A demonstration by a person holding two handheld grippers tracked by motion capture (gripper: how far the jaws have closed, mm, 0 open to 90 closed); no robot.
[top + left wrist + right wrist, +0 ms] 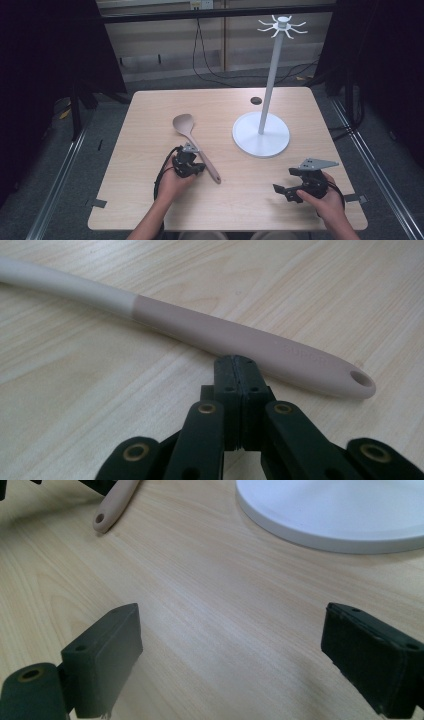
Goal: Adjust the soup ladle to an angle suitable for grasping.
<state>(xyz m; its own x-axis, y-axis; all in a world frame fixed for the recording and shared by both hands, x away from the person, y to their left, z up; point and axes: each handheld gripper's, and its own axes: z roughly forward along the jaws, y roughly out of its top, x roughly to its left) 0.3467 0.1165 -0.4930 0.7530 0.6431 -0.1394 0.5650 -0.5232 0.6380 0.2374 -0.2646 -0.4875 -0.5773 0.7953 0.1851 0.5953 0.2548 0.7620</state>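
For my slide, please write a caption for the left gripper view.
Shut left gripper beside a spoon handle on the wooden table.

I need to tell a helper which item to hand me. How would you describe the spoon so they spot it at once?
Start from the wooden table and the white stand with its tall pole. Left of the stand's round base lies the spoon, just beyond the left tongs. It is the one long utensil there, with a beige bowl, a darker handle and a hole at its end.

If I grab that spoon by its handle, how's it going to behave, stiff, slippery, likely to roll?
The spoon looks like one rigid piece, so it probably stays stiff. Its rounded, smooth handle may slip or roll a little when nudged. The wide bowl likely limits rolling, but could tip a grip taken near the end hole.
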